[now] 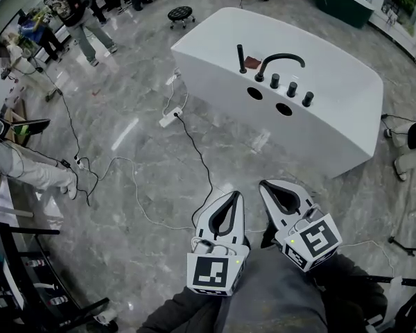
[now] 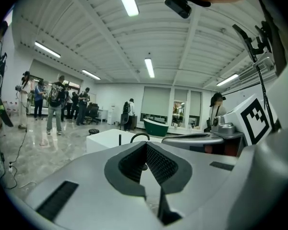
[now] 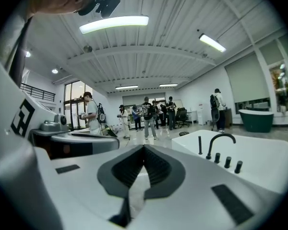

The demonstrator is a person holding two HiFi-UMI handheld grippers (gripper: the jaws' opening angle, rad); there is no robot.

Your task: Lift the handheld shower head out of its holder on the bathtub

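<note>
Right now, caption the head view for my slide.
Left claw and right claw, shut and empty, short of the bathtub; shower head standing upright beside the spout.

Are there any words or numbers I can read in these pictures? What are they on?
No words or numbers can be read anywhere.
Left marker cube: black-and-white square pattern, not letters.
Right marker cube: the same.
Small reddish square on the bathtub: too small to read.

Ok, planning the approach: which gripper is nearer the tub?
Right. The right gripper is short of the tub's near wall. The left gripper is beside it, a bit farther back over the floor.
</note>
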